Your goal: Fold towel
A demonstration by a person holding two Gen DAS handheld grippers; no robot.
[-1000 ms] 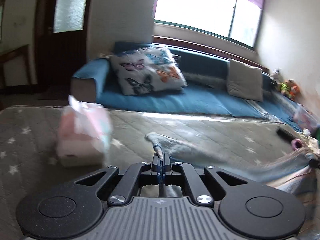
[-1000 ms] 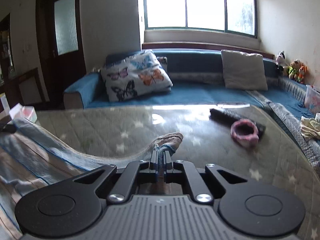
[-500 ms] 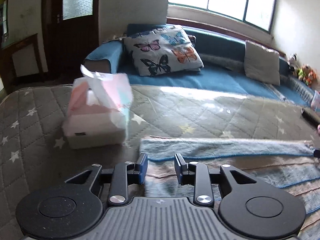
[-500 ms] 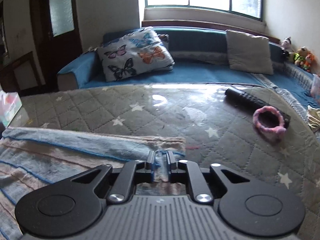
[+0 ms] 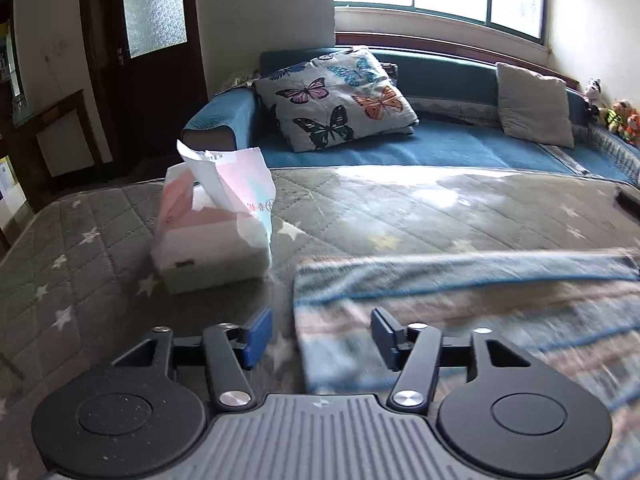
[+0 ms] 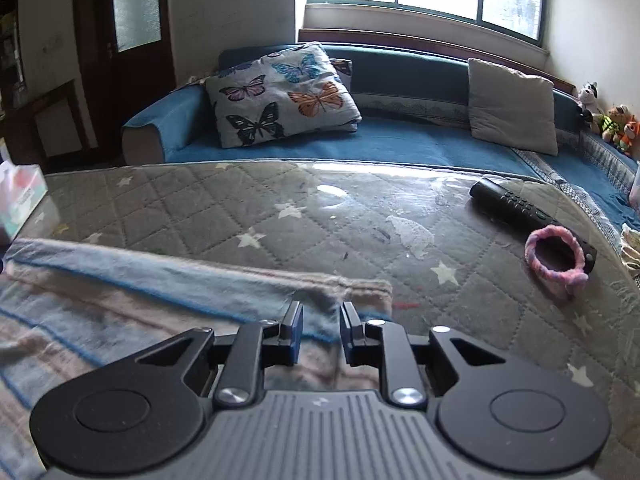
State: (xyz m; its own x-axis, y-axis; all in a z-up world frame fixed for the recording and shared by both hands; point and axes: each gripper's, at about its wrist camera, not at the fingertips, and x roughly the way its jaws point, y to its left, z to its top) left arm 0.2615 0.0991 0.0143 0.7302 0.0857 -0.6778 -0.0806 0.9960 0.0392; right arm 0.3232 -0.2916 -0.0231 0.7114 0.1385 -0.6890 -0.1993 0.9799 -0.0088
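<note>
Only right wrist view shows the remote (image 6: 520,210)

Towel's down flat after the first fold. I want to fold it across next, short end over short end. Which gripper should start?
Probably left. The left gripper is open wide, straddling the towel at its side edge, while the right gripper, opened less, sits inside its corner.

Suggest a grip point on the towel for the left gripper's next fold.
Likely the towel's near-left corner, approached from the left edge. That edge lies flat and exposed on the table cover, between the open left gripper's fingers, clear of the tissue pack. Slide one finger under, then close.
</note>
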